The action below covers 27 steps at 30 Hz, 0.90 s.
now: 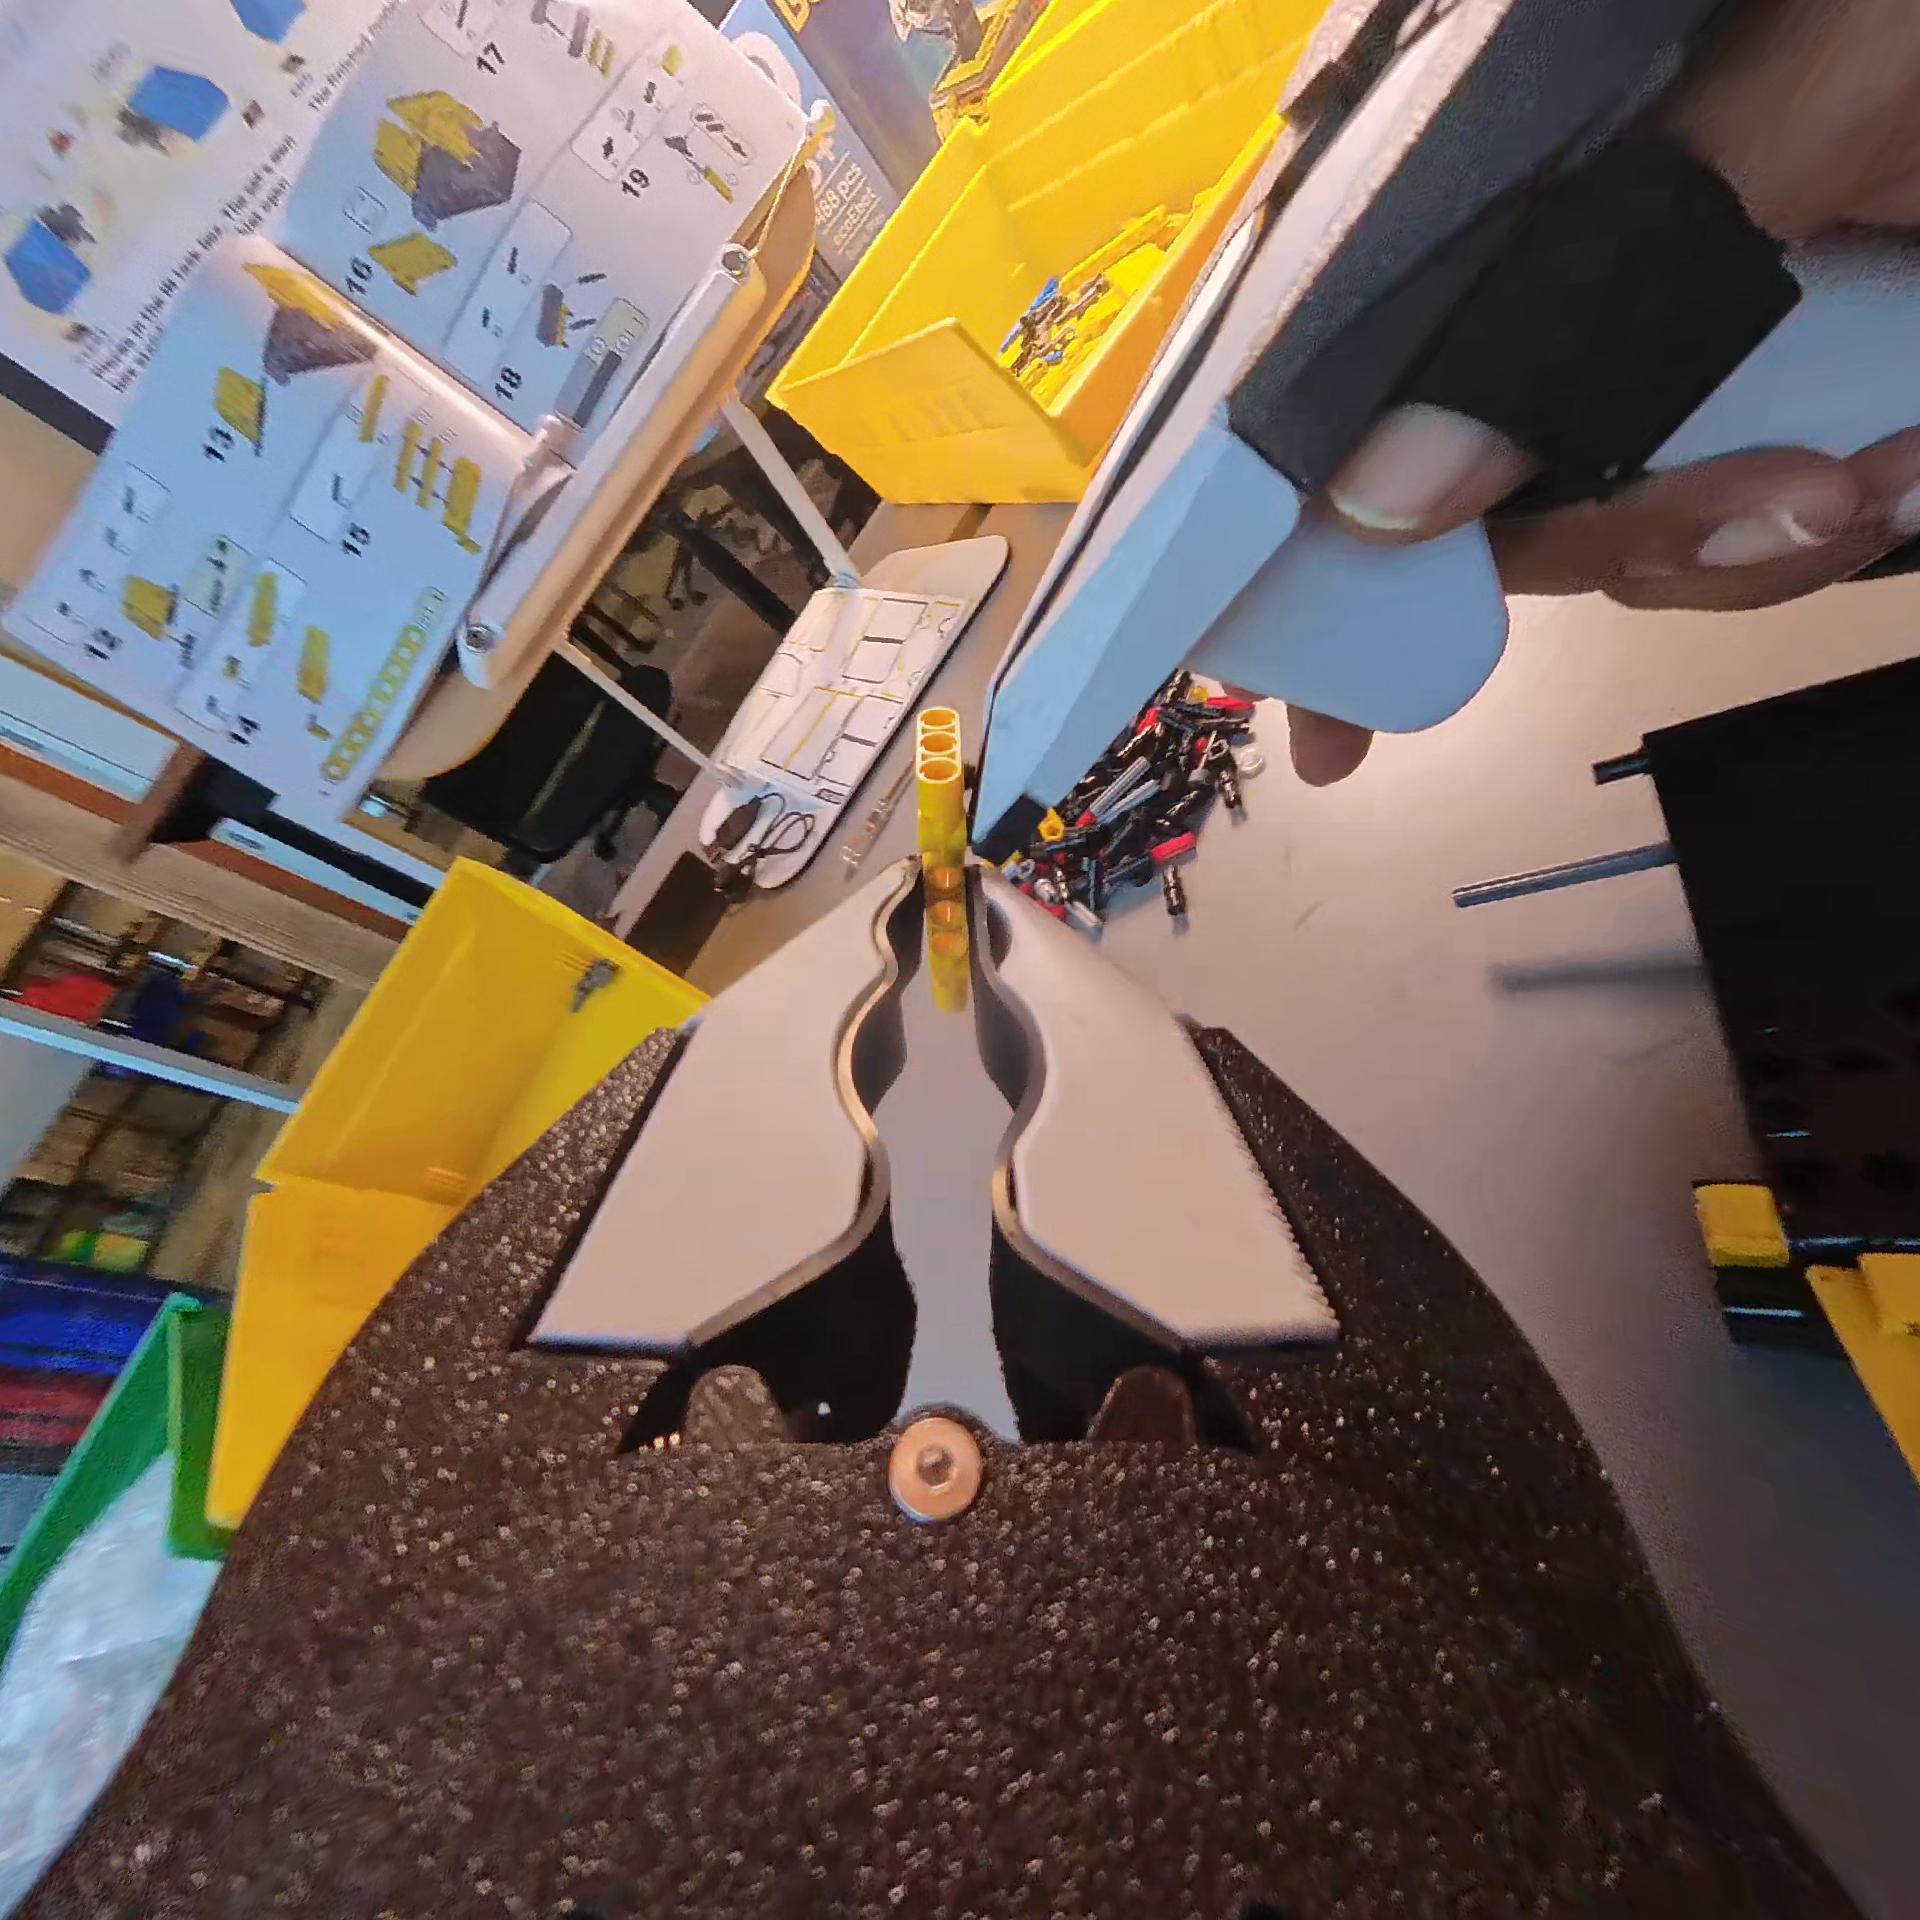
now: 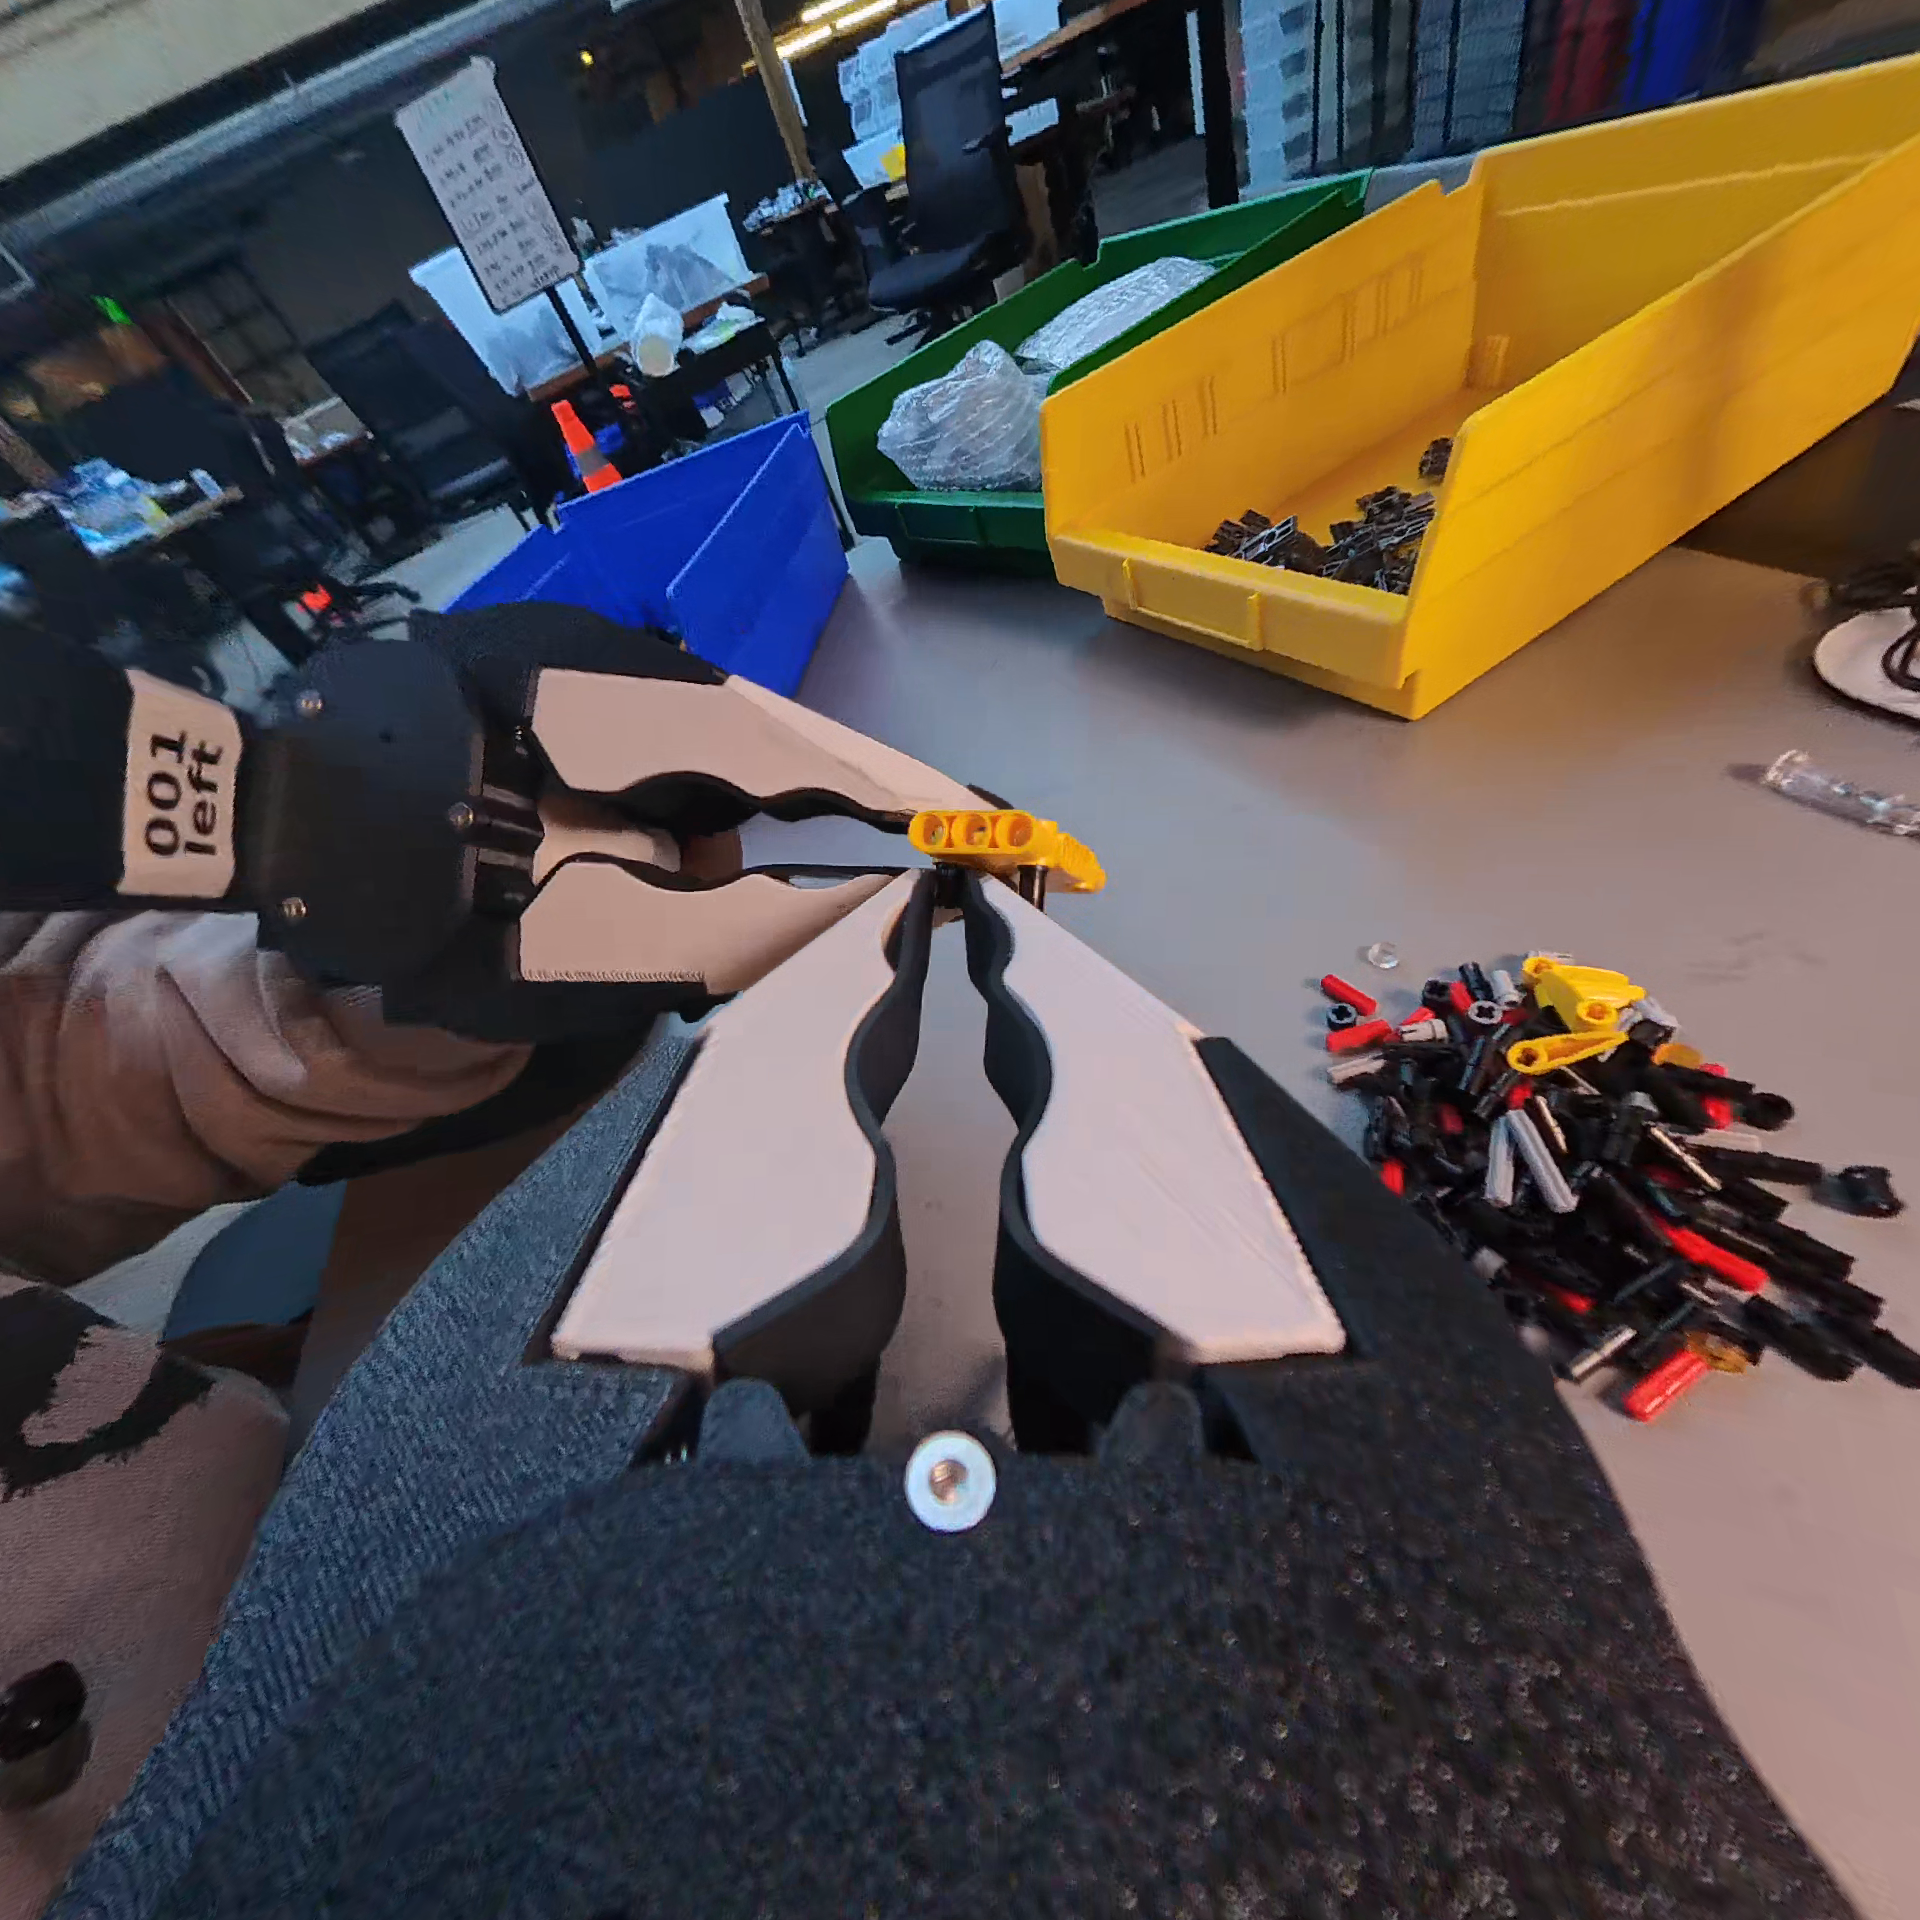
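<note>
A grey tabletop (image 2: 1299,748) spread wide under dim, warm light; behind it stood black office chairs (image 2: 940,156), cluttered desks (image 2: 665,358) and an orange traffic cone (image 2: 582,442); ceiling strip lights (image 2: 831,12) glowed far back.

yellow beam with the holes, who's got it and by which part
The left gripper is shut on the yellow beam, pinching one end. The right gripper is closed on a small black pin under the beam.

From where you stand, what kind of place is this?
Probably a workshop or lab: a grey worktable with a yellow parts bin, a pile of small plastic building pieces, and office chairs and desks behind.
</note>
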Each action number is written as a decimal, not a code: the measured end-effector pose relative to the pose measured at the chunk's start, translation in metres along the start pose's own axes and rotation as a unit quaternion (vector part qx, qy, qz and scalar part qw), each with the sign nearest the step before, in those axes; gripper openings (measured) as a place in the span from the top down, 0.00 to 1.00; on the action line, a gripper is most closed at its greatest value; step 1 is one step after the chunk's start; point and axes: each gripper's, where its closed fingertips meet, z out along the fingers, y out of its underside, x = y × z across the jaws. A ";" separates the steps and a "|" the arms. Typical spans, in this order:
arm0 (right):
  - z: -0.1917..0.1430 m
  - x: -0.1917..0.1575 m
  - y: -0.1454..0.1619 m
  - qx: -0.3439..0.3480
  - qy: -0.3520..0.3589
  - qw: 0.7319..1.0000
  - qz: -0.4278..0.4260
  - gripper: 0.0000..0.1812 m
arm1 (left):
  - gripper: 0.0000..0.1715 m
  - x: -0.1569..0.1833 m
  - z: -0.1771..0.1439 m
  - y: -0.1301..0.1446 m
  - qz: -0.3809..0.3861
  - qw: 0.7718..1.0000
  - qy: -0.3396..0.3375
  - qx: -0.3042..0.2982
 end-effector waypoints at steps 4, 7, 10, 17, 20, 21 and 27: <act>0.002 0.000 0.003 -0.004 -0.011 1.000 0.019 0.97 | 0.97 0.001 -0.002 0.000 0.040 0.999 -0.014 0.001; 0.002 -0.002 0.006 -0.016 -0.024 0.999 0.020 0.98 | 0.97 0.004 -0.003 0.001 0.052 0.999 -0.004 0.015; 0.000 -0.004 0.010 -0.031 -0.051 0.998 0.017 0.98 | 0.93 0.007 -0.004 -0.001 0.045 0.998 0.016 0.036; -0.002 -0.011 0.004 -0.010 -0.092 0.994 0.054 0.98 | 0.96 0.003 -0.003 -0.003 0.050 0.997 0.040 0.032; 0.000 -0.009 0.001 0.031 -0.098 0.989 0.108 0.98 | 0.96 0.000 0.000 -0.001 0.040 0.998 0.042 0.018; 0.000 -0.009 0.002 0.037 -0.100 0.987 0.121 0.98 | 0.96 0.001 0.000 0.000 0.026 0.998 0.049 0.017; 0.000 -0.002 0.000 0.036 -0.043 0.997 0.044 0.98 | 0.96 0.002 0.007 0.000 -0.047 0.996 0.073 0.017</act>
